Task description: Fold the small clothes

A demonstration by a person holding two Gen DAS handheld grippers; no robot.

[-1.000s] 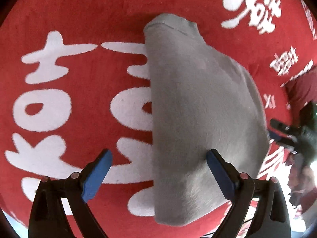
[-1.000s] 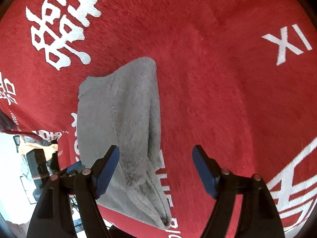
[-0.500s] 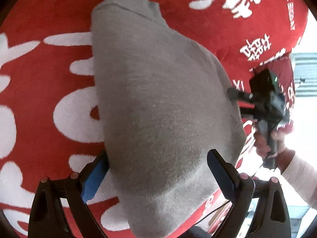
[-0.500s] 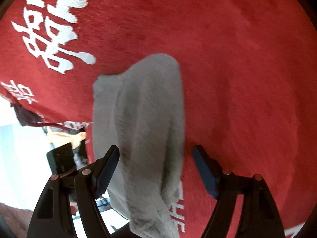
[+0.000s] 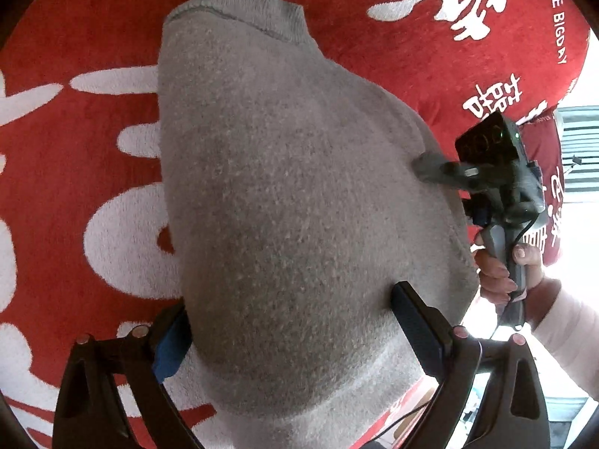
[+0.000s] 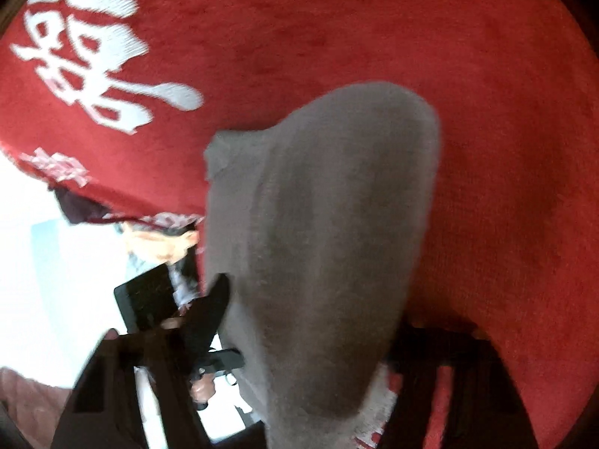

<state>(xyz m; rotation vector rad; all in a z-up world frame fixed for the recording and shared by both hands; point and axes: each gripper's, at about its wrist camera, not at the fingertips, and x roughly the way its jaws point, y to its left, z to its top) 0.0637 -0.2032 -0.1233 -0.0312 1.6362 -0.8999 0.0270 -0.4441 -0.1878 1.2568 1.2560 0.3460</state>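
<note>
mostly grey garment [image 5: 292, 202], near edge overhanging red cloth [image 5: 75, 37]

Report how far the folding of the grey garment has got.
Done: the grey garment lies on the red cloth, apparently doubled lengthwise. In hand: both grippers straddle its near end, the left gripper wide, the right gripper closing on it. Left: grip, then fold it across.

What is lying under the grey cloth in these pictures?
The grey cloth lies on a red blanket with white characters. Around its edges only this blanket shows. Whether anything else is beneath its middle cannot be seen, because the cloth covers that part.
</note>
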